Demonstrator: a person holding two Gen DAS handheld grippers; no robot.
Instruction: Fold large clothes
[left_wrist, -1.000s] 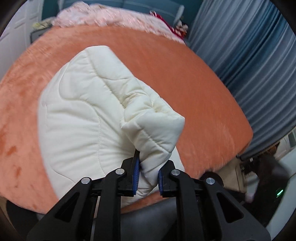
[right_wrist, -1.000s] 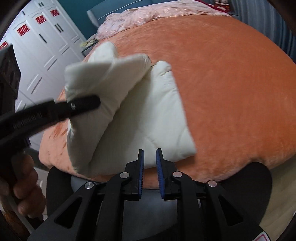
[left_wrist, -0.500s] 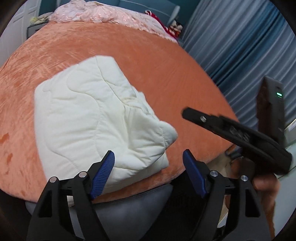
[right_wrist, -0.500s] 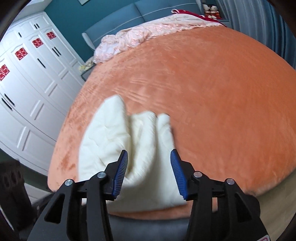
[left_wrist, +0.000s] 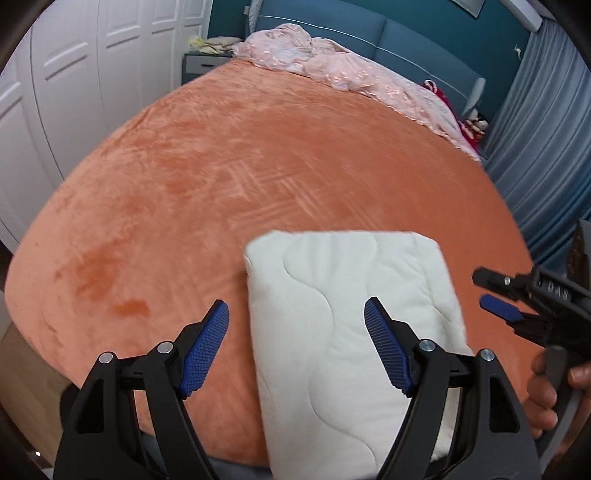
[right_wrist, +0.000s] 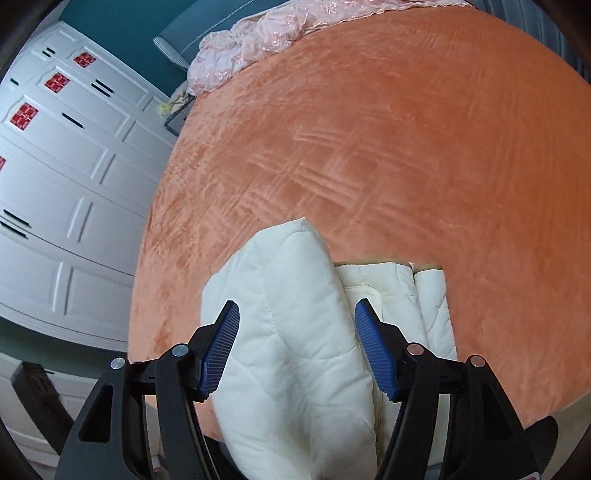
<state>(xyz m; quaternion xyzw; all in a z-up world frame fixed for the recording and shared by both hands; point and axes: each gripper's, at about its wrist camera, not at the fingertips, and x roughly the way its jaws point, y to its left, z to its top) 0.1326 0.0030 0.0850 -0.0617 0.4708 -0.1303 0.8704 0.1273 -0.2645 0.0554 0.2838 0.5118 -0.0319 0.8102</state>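
Folded garment (right_wrist: 295, 350) between spread fingers (right_wrist: 219, 349)

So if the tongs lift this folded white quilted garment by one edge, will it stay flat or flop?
The quilted garment looks puffy and soft, so it would probably droop and unfold. It is likely light for its bulk.

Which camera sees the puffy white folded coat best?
The left wrist view: the cream quilted coat lies as one flat rectangle. The right wrist view shows its stacked folds edge-on, partly behind the open jaws.
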